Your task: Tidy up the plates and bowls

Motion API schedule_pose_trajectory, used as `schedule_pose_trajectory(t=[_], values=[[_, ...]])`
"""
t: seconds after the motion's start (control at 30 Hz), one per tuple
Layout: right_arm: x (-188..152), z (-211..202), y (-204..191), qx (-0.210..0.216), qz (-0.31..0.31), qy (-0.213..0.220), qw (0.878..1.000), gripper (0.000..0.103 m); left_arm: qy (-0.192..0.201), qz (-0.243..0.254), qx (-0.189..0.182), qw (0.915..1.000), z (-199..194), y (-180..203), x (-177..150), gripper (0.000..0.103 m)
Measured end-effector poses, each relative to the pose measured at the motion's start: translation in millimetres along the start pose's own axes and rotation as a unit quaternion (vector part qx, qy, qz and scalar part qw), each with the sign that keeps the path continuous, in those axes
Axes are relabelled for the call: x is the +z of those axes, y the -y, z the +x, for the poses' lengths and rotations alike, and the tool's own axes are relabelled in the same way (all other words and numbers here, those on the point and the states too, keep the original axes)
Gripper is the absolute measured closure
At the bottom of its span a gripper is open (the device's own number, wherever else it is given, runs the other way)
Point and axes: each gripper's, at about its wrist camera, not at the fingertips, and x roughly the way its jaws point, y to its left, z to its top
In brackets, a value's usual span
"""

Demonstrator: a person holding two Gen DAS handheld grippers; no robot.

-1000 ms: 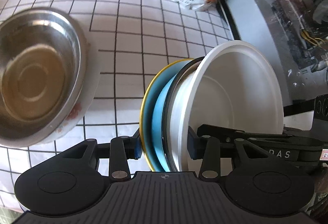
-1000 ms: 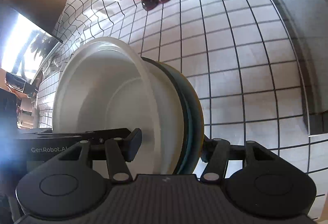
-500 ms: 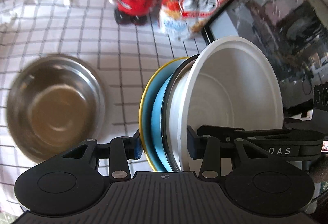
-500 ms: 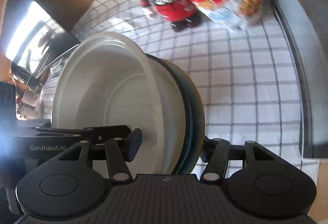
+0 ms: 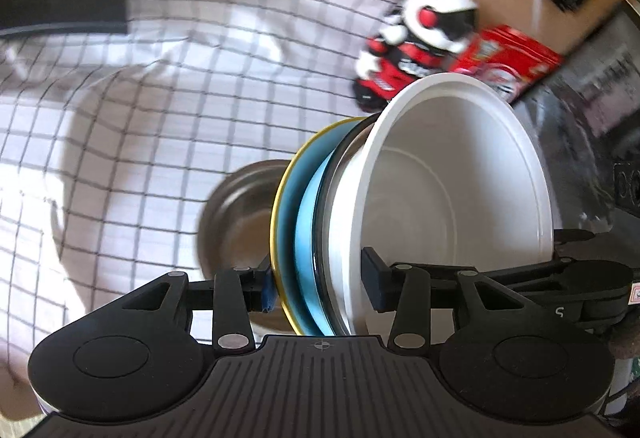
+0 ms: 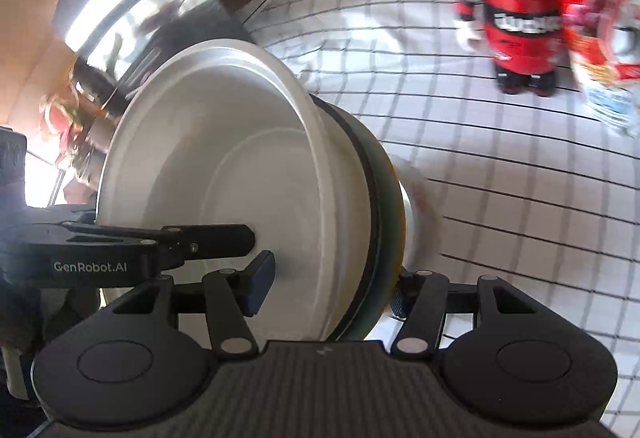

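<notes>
While the checked cloth (image 5: 168, 125) is spreading wide beyond both claws, the left claw (image 5: 320, 288) and right claw (image 6: 328, 278) are each pinching the upright stack (image 5: 400, 205) from opposite edges; a steel bowl (image 5: 236, 213) is lying just behind the left claw's left finger.

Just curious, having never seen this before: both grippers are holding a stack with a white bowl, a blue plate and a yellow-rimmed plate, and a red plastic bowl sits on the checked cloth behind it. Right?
Nearly. The round bowl on the checked cloth is bare stainless steel, not red plastic, as the left wrist view shows. The rest stands.
</notes>
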Motion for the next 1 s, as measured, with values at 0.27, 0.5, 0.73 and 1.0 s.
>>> schedule_pose_trajectory(t=[0.27, 0.5, 0.73, 1.0], values=[[16, 65, 6, -0.006, 0.005, -0.069, 0.998, 0.046, -0.046, -0.064, -0.010, 0.9968, 47, -52, 0, 0.057], [18, 102, 20, -0.016, 0.021, -0.112, 0.993, 0.045, -0.059, -0.054, 0.012, 0.9967, 73, -58, -2, 0.058], [29, 111, 28, -0.018, 0.030, -0.119, 0.992, 0.045, -0.063, -0.056, 0.001, 0.9964, 83, -67, 4, 0.061], [32, 110, 34, -0.007, 0.040, -0.129, 0.991, 0.048, -0.084, -0.061, -0.018, 0.9944, 88, -76, 10, 0.066]])
